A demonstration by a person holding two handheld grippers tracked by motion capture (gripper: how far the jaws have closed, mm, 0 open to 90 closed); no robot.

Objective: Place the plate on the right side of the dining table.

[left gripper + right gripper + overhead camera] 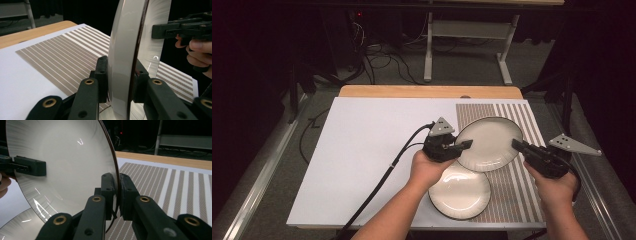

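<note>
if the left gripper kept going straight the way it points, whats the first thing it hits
The left gripper points across the held plate, whose rim it already clamps, toward the right gripper on the opposite rim. Pushing on, it would press further onto the plate first; beyond that, probably the right gripper, though depth is unclear.

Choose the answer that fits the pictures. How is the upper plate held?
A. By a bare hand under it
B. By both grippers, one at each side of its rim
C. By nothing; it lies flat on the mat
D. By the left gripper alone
B: the left gripper and the right gripper each pinch the rim of the upper plate from opposite sides, and it is lifted above the lower plate.
</note>
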